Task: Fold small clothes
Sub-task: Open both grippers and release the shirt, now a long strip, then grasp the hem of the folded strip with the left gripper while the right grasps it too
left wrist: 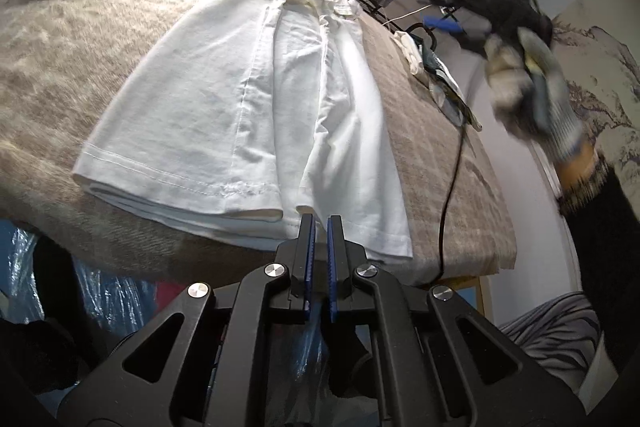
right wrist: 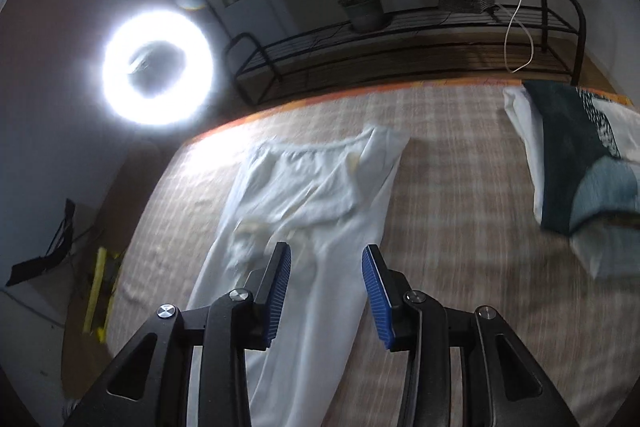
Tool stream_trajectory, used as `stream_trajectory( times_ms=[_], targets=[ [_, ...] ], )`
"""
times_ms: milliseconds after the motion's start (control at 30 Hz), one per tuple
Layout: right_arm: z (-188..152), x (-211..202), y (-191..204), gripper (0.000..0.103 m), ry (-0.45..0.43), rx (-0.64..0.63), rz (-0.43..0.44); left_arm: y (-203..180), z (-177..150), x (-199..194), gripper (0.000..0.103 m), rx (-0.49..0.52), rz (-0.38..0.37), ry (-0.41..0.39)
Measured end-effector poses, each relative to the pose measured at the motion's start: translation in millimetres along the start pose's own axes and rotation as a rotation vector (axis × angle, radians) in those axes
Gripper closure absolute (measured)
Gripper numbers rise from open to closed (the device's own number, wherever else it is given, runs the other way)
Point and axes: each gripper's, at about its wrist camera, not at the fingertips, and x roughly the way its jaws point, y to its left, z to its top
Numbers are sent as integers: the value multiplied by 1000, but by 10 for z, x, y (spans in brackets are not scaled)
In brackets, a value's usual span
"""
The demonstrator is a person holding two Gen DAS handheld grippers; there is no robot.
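White shorts lie flat on the beige checked cloth, waistband at the far end, leg hems toward me. My left gripper sits at the near hem, its blue pads nearly together with a narrow gap and nothing between them. In the right wrist view the shorts lie lengthwise below my right gripper, which is open and empty above the lower leg part. My right gripper also shows in the left wrist view, blurred, raised at the upper right in a gloved hand.
A stack of folded clothes lies at the cloth's right side. A black cable runs over the cloth's right edge. A black wire rack with a potted plant stands behind. A ring light glares at left.
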Motion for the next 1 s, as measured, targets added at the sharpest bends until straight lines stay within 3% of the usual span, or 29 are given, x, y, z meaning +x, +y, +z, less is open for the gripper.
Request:
stream_trajectory(
  times_ms=[67,133,267,367,433,533,633,700,733,767,900,1000],
  targets=[
    [-342,-168,80,63,43,-17,19,-21,25,-50,81,20,0,-9],
    [-727,-288,135,63,91,-23,18,-29,63,-103,71,23,3,-34],
    [-1500,-409,169,63,180,-3,19,-68,187,-36,70,43,18,-18],
    [-1982,-373,146,63,259,69,59,-91,250,126,70,52,14,37],
    [-2209,-325,170,62,291,74,66,-95,238,201,77,57,18,57],
    [-2391,-251,207,63,323,60,64,-112,205,290,96,74,34,71],
    [-2502,-184,189,67,344,70,69,-116,185,327,103,80,34,63],
    [-2547,-198,215,80,332,48,79,-127,178,308,103,84,44,43],
    [-2573,-186,231,95,345,41,105,-133,169,260,103,82,47,31],
    [-2586,-168,237,102,354,45,123,-128,164,201,103,77,40,15],
    [-2631,-327,218,103,308,38,140,-46,127,64,103,73,71,-34],
    [-2603,-431,176,103,272,44,165,86,105,187,103,5,27,21]
  ],
)
